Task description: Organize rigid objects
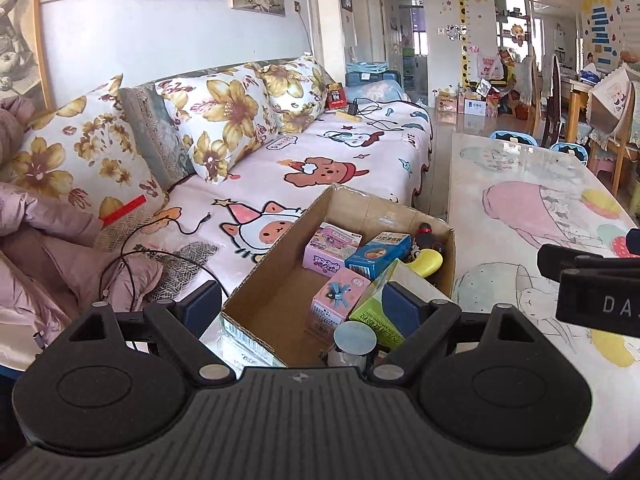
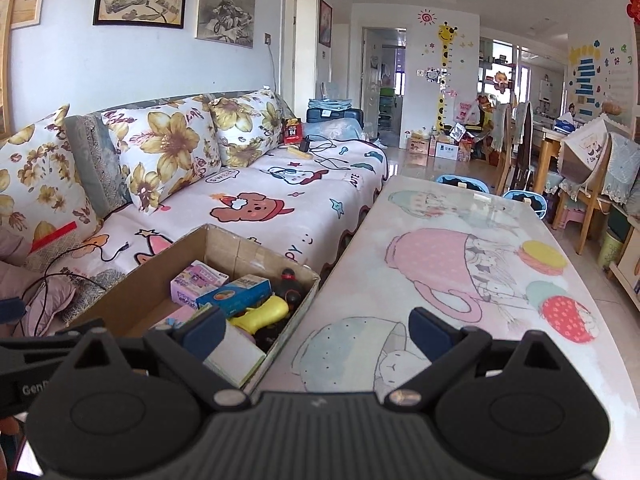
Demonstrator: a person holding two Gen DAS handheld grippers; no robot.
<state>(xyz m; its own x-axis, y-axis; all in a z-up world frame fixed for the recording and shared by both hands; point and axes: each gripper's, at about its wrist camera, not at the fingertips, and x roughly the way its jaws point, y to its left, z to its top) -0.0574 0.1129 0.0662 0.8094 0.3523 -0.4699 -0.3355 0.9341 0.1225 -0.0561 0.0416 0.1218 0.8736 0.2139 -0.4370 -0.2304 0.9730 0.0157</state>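
Cardboard box [image 1: 276, 276] sits at the lower centre of the left wrist view, open-topped, on the left edge of the tabletop [image 1: 520, 216] beside the sofa [image 1: 320, 160]. Inside it, toward the far end, lie a pink box [image 1: 330, 246], a blue box [image 1: 378, 254] just right of it, a yellow toy [image 1: 428, 262] and a dark figure [image 1: 426, 234] against the right wall; nearer the camera are a second pink carton [image 1: 336, 300] and a green carton [image 1: 376, 312]. The left gripper [image 1: 300, 304] hovers over the near end of the box with its jaws wide and nothing between the pads, though the right pad overlaps the green carton and contact is hard to judge. In the right wrist view the right gripper [image 2: 316, 332] hangs above the box's right wall and the tabletop, jaws wide and empty, its left pad over a pale carton [image 2: 236, 354]. A black cable [image 1: 160, 256] trails across the sofa at lower left.
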